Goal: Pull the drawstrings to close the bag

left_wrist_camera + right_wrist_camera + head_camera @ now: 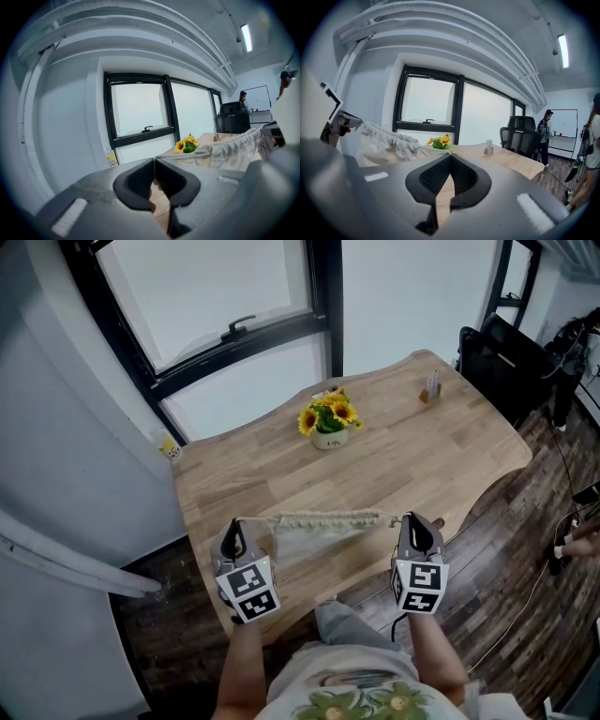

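Observation:
A cream cloth drawstring bag (314,538) lies near the front edge of the wooden table (403,460), its mouth gathered into a tight ruffle (323,519). My left gripper (234,524) is shut on the left drawstring (180,158), which runs taut from the jaw tips to the bag (234,152). My right gripper (411,519) is shut on the right drawstring (425,148), also taut, leading left to the puckered bag (382,140). The two grippers stand at opposite ends of the bag, both pointing away from me.
A pot of sunflowers (329,421) stands mid-table and a small holder (430,389) sits at the far right corner. A black office chair (497,352) is beyond the table's right end. A window (216,306) lies behind; a person (543,133) stands far off.

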{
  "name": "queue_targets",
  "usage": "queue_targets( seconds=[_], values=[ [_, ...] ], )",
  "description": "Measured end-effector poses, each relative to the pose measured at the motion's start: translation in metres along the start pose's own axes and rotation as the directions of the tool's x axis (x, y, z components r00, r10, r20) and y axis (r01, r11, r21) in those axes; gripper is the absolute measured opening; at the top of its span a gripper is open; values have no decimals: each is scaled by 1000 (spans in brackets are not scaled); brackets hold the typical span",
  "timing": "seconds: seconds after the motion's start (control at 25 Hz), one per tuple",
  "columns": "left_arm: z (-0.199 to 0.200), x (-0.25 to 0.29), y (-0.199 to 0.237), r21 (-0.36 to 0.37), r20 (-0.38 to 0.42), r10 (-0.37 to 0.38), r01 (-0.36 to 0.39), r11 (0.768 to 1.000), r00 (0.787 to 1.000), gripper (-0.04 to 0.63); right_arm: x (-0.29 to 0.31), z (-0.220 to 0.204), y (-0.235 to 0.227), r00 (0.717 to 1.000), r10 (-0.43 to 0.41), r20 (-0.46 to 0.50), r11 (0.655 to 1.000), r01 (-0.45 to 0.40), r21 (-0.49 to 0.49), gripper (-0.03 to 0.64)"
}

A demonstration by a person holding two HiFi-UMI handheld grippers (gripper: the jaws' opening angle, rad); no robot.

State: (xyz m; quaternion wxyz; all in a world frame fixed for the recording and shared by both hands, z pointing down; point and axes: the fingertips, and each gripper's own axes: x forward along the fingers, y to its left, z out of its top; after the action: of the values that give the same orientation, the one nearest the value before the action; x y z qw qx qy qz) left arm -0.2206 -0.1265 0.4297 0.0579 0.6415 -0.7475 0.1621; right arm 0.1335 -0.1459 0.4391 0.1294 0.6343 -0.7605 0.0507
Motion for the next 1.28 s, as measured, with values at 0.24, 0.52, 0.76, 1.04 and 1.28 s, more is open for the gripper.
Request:
queue_targets(
  seconds=[0.24,0.52,0.76,1.04,1.28],
  values=[
    [-2,2,7,-25,1,15,-15,1000,1000,15,1,-3,-9,1000,-25,-3,999,25,25,3],
    [-3,1,11,-53,2,22,-22,998,1000,15,0,-5,-16,999,-44,-4,999,44,32,3],
    [-5,3,19,-69,-5,35,-35,997,999,17,0,-4,-23,998,-60,-2,998,60,33,3],
    [-6,3,20,-63,-7,34,-34,997,999,17,1,-3,-30,998,-70,2,997,70,43,3],
    [-3,5,24,-80,-12,40,-40,996,999,17,3,-6,-42,996,-92,-6,990,92,105,3]
  ],
)
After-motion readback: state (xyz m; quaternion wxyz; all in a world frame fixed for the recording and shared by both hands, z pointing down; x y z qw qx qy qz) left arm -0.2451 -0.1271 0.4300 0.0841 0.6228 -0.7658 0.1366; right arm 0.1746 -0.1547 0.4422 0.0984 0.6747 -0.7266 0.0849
